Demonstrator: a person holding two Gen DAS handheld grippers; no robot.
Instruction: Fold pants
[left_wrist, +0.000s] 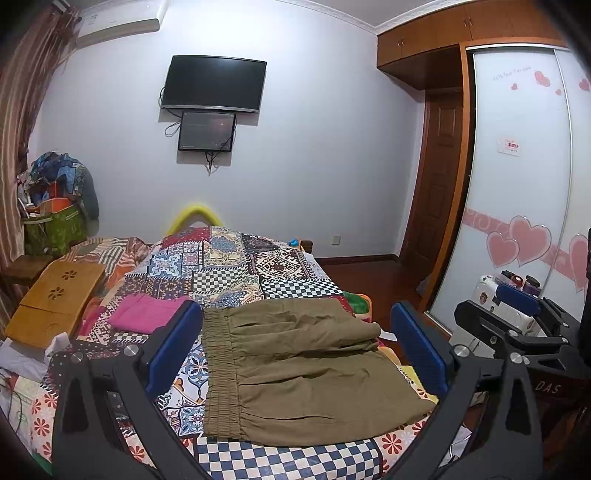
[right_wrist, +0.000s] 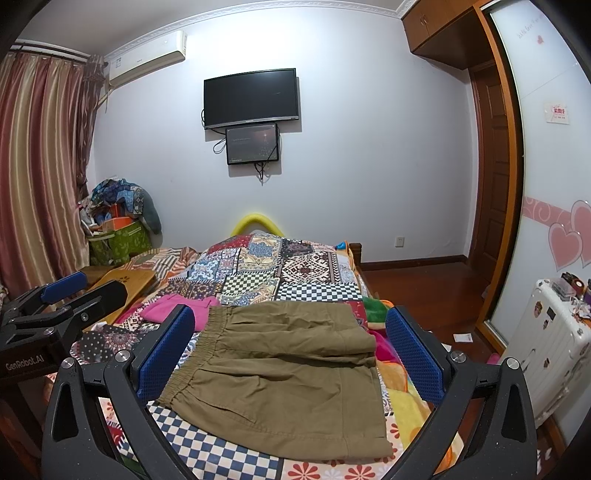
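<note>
On the bed, over a patchwork quilt (left_wrist: 229, 258), the olive pants (left_wrist: 295, 373) lie folded into a compact rectangle, flat on the cover near its front edge. Going left to right: a wooden lap tray (left_wrist: 55, 302) sits at the far left side of the bed, then a pink garment (left_wrist: 147, 314) lies just beside the pants. Next comes the elastic waistband (left_wrist: 221, 373) that forms the left edge of the pants, with the fabric stacked in several layers toward the right. The left gripper (left_wrist: 295, 350) hovers above the pants with its blue pads spread wide, holding nothing. The right gripper (right_wrist: 291, 354) hangs beside it, equally wide apart and empty, neither touching the cloth as far as I can tell. Farther right, a white suitcase (right_wrist: 546, 350) stands on the floor by the wardrobe.

Judging from the neat stack, the folding looks essentially finished. At most, a final smoothing or squaring of the slightly uneven top layer seems left.
</note>
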